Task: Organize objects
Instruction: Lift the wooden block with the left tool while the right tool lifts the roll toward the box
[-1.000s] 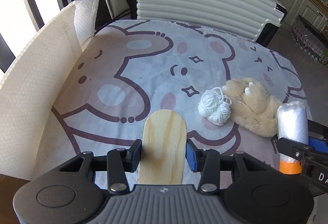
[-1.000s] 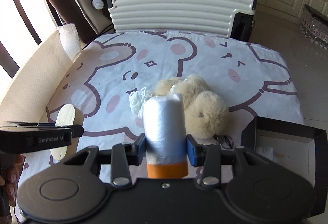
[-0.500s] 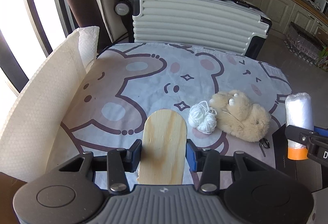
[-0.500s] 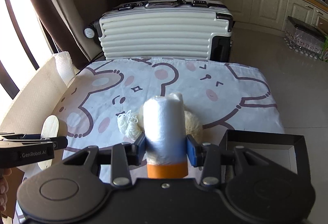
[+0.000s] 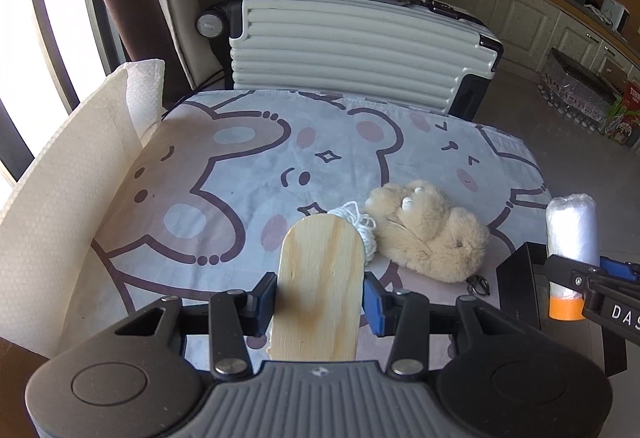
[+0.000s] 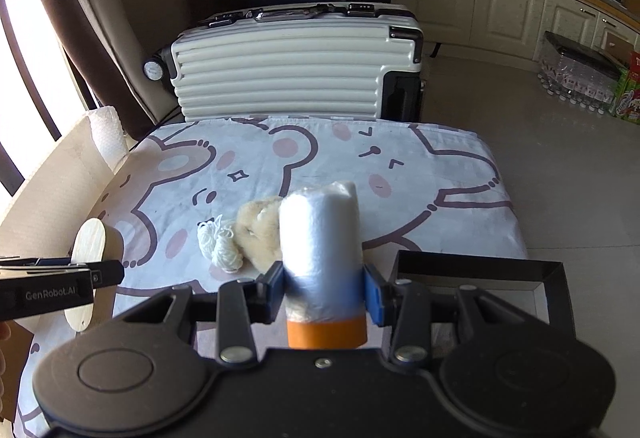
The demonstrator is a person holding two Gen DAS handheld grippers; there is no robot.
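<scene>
My left gripper (image 5: pixel 320 296) is shut on a flat wooden board (image 5: pixel 320 278) with a rounded tip, held above the near edge of the bear-print cloth (image 5: pixel 240 173). My right gripper (image 6: pixel 324 288) is shut on a white plastic roll with an orange end (image 6: pixel 320 238), lifted above the cloth. That roll (image 5: pixel 572 234) shows at the right of the left wrist view, and the board (image 6: pixel 90 250) at the left of the right wrist view. A beige plush toy (image 5: pixel 428 230) and a white yarn bundle (image 6: pixel 220 248) lie on the cloth.
A black open box (image 6: pixel 480 274) sits at the cloth's near right corner. A white ribbed suitcase (image 5: pixel 356 53) stands behind the table. White foam sheet (image 5: pixel 60 197) rises along the left edge. Cabinets (image 6: pixel 500 9) and tiled floor lie to the right.
Both grippers have drawn back and risen with the board and roll still held; the cloth, plush and yarn look farther off, and the black box has come into the right wrist view.
</scene>
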